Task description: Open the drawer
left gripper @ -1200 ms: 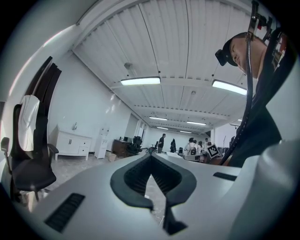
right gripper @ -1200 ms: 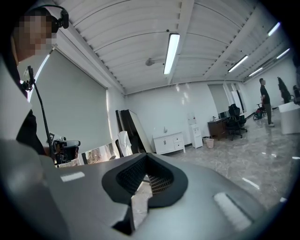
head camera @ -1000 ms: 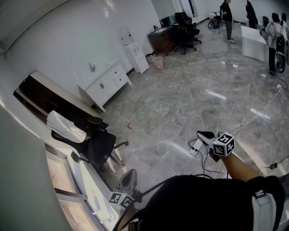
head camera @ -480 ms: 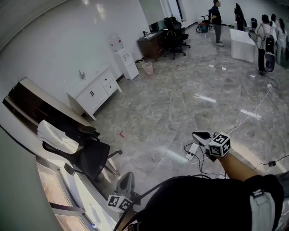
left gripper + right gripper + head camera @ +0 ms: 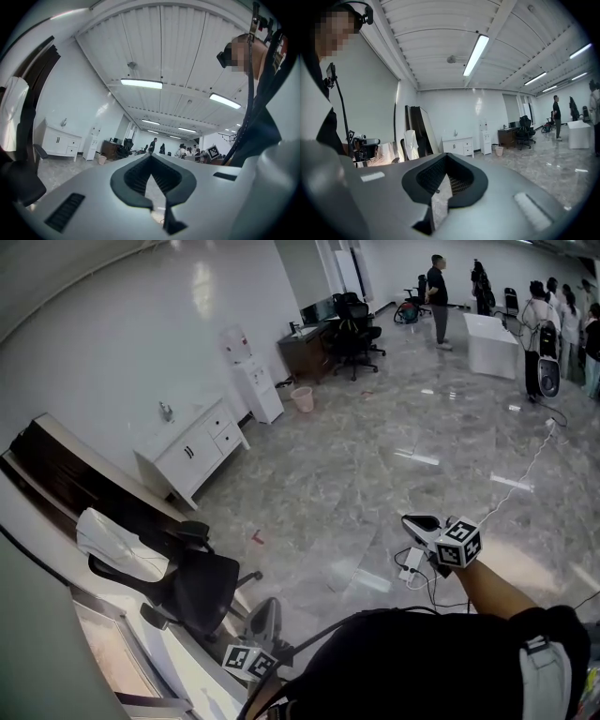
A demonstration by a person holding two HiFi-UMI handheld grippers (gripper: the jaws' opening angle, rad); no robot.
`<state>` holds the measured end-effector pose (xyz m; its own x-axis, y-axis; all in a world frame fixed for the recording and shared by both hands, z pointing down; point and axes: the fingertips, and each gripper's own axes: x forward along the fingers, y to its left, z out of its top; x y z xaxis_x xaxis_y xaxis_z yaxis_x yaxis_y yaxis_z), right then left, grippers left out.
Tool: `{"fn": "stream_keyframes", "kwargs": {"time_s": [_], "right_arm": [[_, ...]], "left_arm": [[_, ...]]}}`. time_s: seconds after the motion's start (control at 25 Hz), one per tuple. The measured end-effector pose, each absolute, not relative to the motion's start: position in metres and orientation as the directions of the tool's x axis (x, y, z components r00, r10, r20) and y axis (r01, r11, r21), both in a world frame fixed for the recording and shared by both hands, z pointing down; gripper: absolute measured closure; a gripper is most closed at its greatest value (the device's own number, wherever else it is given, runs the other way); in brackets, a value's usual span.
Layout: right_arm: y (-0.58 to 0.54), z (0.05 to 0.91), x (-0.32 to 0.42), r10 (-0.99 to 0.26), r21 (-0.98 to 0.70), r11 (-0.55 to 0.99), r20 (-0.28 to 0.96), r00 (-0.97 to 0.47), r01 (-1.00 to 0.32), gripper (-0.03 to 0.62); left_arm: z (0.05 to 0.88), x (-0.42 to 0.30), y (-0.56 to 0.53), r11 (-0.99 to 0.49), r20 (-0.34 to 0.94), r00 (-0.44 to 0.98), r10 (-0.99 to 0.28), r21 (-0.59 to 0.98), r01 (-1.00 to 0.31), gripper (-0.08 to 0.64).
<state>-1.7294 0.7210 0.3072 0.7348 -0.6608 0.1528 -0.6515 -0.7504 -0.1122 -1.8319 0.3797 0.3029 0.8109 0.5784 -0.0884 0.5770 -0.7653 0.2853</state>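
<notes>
**Well back from the cabinet [image 5: 187,454]**

The left hand-held gripper [image 5: 268,607] and the right hand-held gripper [image 5: 419,520] both have their jaws together, empty. The white cabinet stands on the floor against the wall, its drawers [image 5: 226,432] closed, well apart from both

In the head view, the white drawer cabinet [image 5: 192,448], the water dispenser [image 5: 249,381] and the waste bin [image 5: 303,399] have been carried downward and to the left since the earlier pictures. The black office chair [image 5: 199,579] is also now seen lower. More of the far end of the floor [image 5: 375,456] has been brought into sight, and further people [image 5: 562,324] are shown at its right edge.
</notes>
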Motion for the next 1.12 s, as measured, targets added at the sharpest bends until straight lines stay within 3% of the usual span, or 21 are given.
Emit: {"fn": "stream_keyframes", "kwargs": {"time_s": [0.56,1.12], "right_arm": [[0.591,0.323,-1.683,-0.691,-0.084,-0.717,0.214,0.690,-0.692,0.598],[0.581,0.326,-1.562,-0.787,-0.106,-0.609,0.203,0.583,-0.786,0.598]], "left_arm": [[0.340,-1.804,0.249,-0.810,-0.067,0.858,0.510,0.299,0.505,0.560],[0.320,-1.731,0.262,-0.878,-0.050,0.919,0.390,0.281,0.388,0.560]]}}
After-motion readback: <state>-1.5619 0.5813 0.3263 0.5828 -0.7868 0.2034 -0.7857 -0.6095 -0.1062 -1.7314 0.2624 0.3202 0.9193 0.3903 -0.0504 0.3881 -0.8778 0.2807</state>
